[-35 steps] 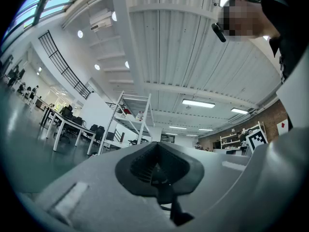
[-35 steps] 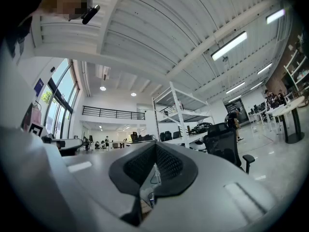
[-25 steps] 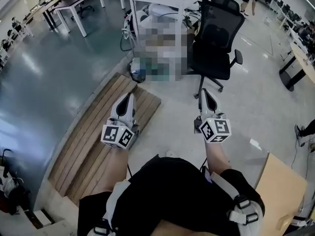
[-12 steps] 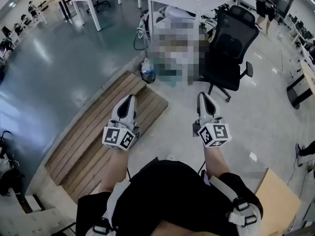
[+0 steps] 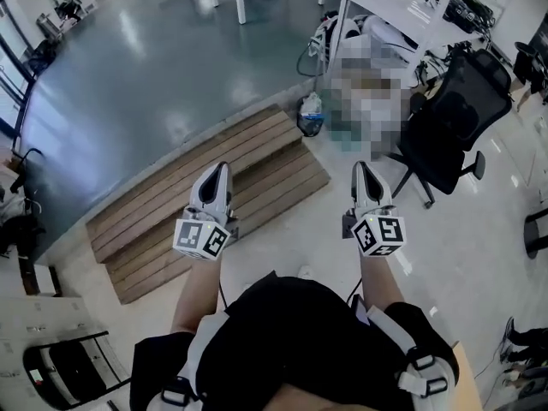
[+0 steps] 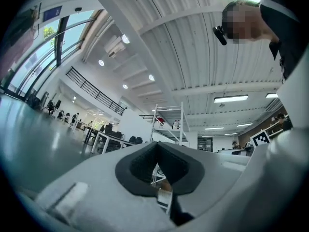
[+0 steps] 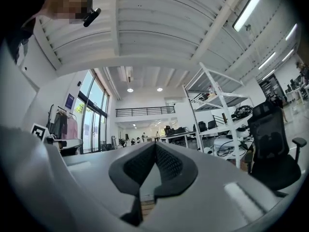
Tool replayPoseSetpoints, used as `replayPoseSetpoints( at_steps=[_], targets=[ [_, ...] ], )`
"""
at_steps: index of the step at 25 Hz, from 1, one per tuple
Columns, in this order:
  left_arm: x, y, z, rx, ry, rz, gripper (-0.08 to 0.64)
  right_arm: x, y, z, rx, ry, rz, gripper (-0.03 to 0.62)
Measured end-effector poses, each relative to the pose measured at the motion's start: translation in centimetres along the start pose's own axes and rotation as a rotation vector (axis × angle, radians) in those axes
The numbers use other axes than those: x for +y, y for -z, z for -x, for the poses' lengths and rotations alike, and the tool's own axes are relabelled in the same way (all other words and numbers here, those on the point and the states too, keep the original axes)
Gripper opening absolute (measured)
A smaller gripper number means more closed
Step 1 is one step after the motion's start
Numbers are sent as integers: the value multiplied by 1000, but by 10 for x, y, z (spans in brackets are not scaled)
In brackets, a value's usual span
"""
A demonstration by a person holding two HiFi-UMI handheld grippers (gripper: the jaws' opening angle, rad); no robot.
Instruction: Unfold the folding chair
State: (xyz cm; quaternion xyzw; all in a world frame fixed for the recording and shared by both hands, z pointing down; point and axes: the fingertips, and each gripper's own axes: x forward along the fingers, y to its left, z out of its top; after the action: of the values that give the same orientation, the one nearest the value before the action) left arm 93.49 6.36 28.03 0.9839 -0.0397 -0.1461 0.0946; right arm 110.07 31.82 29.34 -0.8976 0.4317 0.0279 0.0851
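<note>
The step in hand looks like the approach, since neither tool is near the work yet. The left hand-held gripper and the right hand-held gripper are both closed with nothing between their jaws, and both are held out in front over the wooden platform. What appears to be the folding chair lies flat and folded on the floor at the person's lower left, well apart from both tools and beside pale cabinets. To do this well, the person should probably turn left to face the chair squarely and open both jaws before reaching down. One tool can then take the back frame and the other the seat edge, so the two parts can be drawn apart without the chair sliding. The black office chair to the right is not the target.
</note>
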Motion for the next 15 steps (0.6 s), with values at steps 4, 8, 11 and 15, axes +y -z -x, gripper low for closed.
replayPoseSetpoints(
  at_steps=[4, 8, 11, 15],
  targets=[
    [28, -12, 31, -2, -72, -40, -1, 44, 10, -29, 17, -109, -14, 3],
    [52, -31, 63, -16, -151, -92, 0, 88, 15, -55, 26, -220, -35, 3],
    [72, -46, 93, -36, -224, -120, 0, 123, 20, -71, 35, -298, -44, 3],
    [103, -68, 142, -56, -330, -139, 0, 179, 28, -89, 49, -390, -51, 3]
  ],
)
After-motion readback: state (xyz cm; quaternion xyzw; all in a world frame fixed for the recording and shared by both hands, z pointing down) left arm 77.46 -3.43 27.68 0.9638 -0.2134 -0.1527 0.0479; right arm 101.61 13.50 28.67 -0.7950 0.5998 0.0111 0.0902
